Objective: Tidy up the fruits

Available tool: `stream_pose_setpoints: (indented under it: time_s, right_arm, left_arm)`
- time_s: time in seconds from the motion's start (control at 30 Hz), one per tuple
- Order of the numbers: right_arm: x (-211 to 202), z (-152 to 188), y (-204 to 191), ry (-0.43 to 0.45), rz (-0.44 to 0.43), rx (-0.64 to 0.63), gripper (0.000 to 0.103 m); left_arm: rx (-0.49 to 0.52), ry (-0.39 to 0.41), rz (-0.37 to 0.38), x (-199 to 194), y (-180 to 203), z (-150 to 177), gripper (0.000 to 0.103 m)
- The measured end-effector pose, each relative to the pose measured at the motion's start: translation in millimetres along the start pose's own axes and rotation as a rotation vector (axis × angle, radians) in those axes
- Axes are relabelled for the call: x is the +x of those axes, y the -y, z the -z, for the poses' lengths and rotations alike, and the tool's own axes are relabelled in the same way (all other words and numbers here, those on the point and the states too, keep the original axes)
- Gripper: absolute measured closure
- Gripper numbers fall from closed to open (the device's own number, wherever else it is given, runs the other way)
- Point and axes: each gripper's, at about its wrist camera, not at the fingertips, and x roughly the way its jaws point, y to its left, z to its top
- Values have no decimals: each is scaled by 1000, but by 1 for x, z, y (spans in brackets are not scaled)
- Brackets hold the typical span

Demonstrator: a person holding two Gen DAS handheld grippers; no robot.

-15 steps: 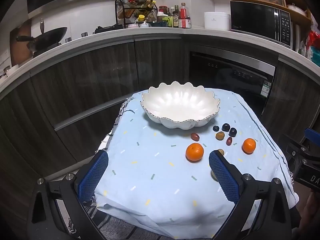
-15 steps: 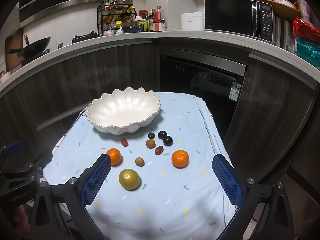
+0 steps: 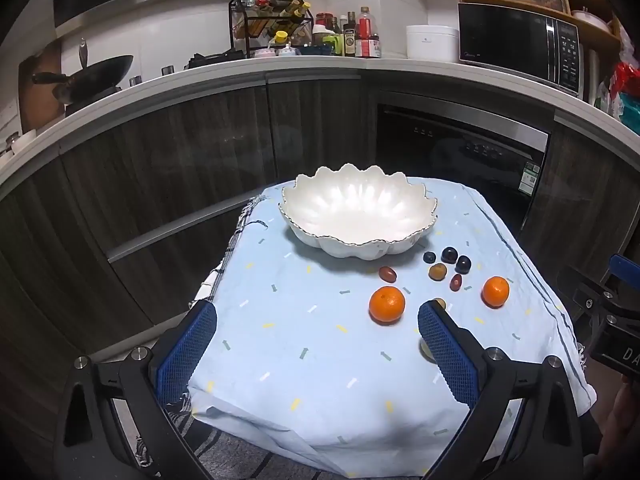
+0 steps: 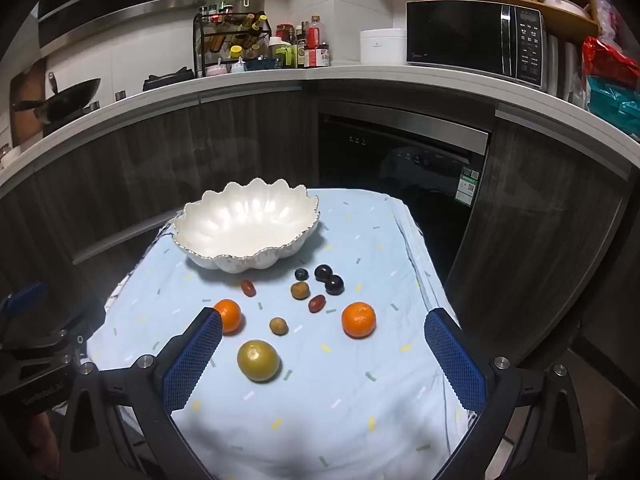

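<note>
My left gripper (image 3: 316,344) spread wide and empty, my right gripper (image 4: 322,354) likewise released over the blue cloth (image 4: 320,420), yellow-green fruit (image 4: 258,361) between its fingers untouched, two oranges (image 4: 359,319) and small dark fruits (image 4: 334,284) lying loose, white scalloped bowl (image 4: 248,226) beyond.

This is a home kitchen. A curved white counter (image 4: 360,74) over dark wood cabinets (image 4: 248,132) carries a microwave (image 4: 476,38), a wok (image 4: 68,98), a rack (image 4: 232,46) of spice bottles, sauce bottles (image 4: 312,46) and a white cooker (image 4: 382,46); a built-in dishwasher (image 4: 404,156) sits below.
</note>
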Motion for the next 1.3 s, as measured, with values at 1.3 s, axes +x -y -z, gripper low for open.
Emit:
stream_pose_setpoints:
  time_s: [1.3]
  right_arm:
    - [-4, -1, -4, 11, 6, -1, 0]
  left_arm:
    - [0, -10, 6, 4, 4, 2, 0]
